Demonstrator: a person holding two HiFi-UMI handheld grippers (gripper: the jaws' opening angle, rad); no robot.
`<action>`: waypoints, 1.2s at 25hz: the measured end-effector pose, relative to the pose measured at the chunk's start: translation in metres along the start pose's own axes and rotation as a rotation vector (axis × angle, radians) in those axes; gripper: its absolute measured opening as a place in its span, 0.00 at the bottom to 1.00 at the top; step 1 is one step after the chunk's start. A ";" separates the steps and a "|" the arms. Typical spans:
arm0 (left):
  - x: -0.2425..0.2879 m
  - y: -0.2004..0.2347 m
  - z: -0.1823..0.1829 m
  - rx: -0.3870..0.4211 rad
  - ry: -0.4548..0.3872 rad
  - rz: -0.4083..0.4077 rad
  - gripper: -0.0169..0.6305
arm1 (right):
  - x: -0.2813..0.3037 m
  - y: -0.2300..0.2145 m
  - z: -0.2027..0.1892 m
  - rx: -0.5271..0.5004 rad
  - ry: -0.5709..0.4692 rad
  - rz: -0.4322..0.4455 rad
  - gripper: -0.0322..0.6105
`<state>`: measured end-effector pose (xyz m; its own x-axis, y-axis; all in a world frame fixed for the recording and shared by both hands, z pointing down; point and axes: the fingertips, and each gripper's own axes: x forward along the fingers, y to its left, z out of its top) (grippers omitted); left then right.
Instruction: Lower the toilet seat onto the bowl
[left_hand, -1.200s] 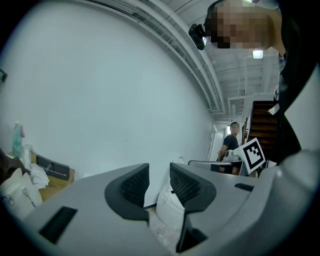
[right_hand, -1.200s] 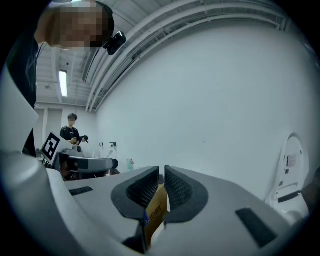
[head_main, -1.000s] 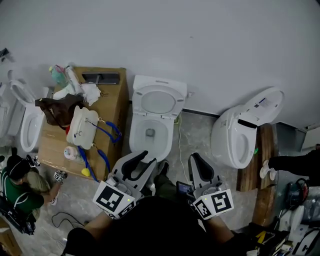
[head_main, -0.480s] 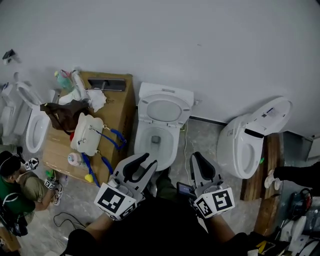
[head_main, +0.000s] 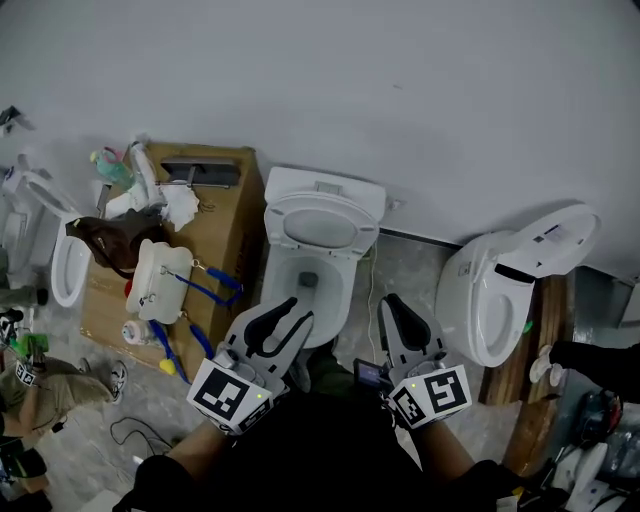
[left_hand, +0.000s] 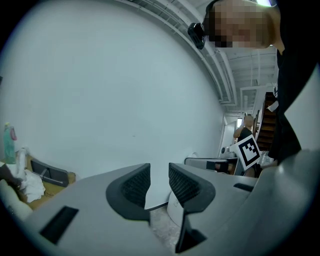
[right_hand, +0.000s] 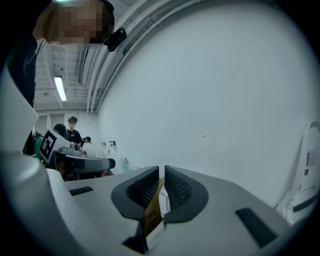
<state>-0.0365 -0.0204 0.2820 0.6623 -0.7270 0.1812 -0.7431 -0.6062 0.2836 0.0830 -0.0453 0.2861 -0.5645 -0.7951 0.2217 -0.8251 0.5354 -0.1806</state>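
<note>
The white toilet (head_main: 312, 250) stands against the wall in the head view. Its seat (head_main: 321, 222) is raised and leans back on the tank, above the open bowl (head_main: 305, 285). My left gripper (head_main: 297, 310) hovers in front of the bowl's near rim, its jaws apart with nothing between them (left_hand: 159, 172). My right gripper (head_main: 388, 303) hangs to the right of the bowl, its jaws a thin slit apart and empty (right_hand: 162, 172). Neither gripper touches the toilet.
A cardboard box (head_main: 228, 210) left of the toilet carries a brown bag (head_main: 110, 240), bottles and a white part with blue straps. Other toilets stand at right (head_main: 490, 295) and far left (head_main: 55, 255). A person (head_main: 45, 380) crouches at lower left.
The head view has shifted slightly. Both grippers stay low in front of the toilet. The crouching person at lower left has moved further toward the left edge.
</note>
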 end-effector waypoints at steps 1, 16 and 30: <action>0.009 0.004 0.001 0.005 -0.001 0.004 0.22 | 0.007 -0.008 0.000 -0.003 0.008 0.005 0.14; 0.097 0.067 -0.003 0.205 0.099 0.180 0.13 | 0.080 -0.088 -0.021 -0.111 0.164 0.087 0.14; 0.143 0.150 -0.032 0.331 0.259 0.219 0.12 | 0.146 -0.113 -0.059 -0.234 0.287 0.059 0.14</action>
<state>-0.0497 -0.2049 0.3804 0.4571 -0.7708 0.4438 -0.8309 -0.5480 -0.0959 0.0925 -0.2053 0.3951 -0.5680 -0.6667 0.4826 -0.7557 0.6547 0.0151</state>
